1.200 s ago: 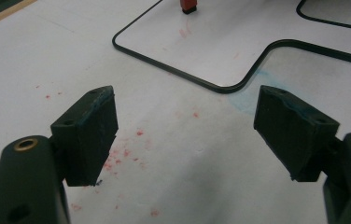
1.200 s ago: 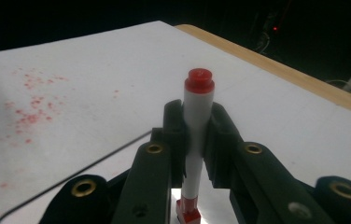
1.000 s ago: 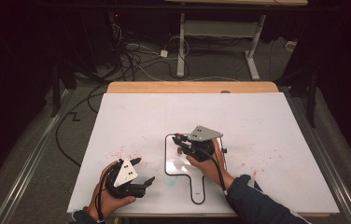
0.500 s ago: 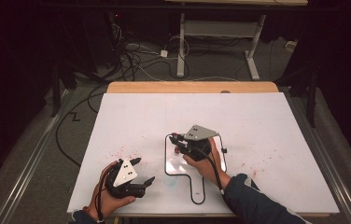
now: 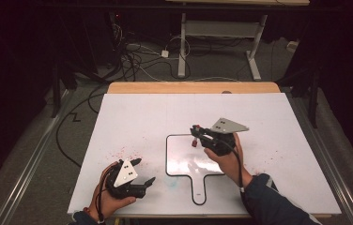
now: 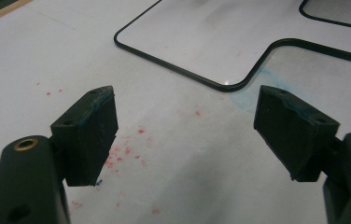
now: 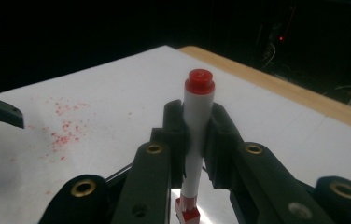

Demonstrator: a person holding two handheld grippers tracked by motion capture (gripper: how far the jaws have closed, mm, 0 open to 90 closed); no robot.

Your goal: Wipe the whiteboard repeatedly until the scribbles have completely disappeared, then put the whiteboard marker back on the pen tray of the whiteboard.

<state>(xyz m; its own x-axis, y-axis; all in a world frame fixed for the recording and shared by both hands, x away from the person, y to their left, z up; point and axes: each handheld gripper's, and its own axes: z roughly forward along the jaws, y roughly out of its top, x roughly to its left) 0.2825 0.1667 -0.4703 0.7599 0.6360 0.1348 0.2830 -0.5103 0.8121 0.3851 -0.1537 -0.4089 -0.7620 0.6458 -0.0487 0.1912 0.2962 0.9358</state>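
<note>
A white marker with red ends (image 7: 196, 140) stands clamped between the pads of my right gripper (image 7: 197, 140), which is shut on it. From above, that right gripper (image 5: 202, 134) hovers over the upper right part of the small whiteboard (image 5: 184, 159), the marker (image 5: 195, 141) at its tip. My left gripper (image 5: 141, 172) rests open at the near left of the table, nothing between its fingers (image 6: 89, 133). The left gripper view has the black-edged whiteboard (image 6: 211, 42) just ahead of the open jaws.
The white table sheet (image 5: 141, 117) carries red ink specks (image 5: 120, 152) near the left gripper and a faint blue smear (image 6: 253, 95) by the whiteboard's handle. A wooden edge (image 5: 193, 87) runs along the far side. Cables and table legs lie on the dark floor beyond.
My right gripper has lifted with the marker and shifted up and to the right over the whiteboard. The left gripper has stayed put.
</note>
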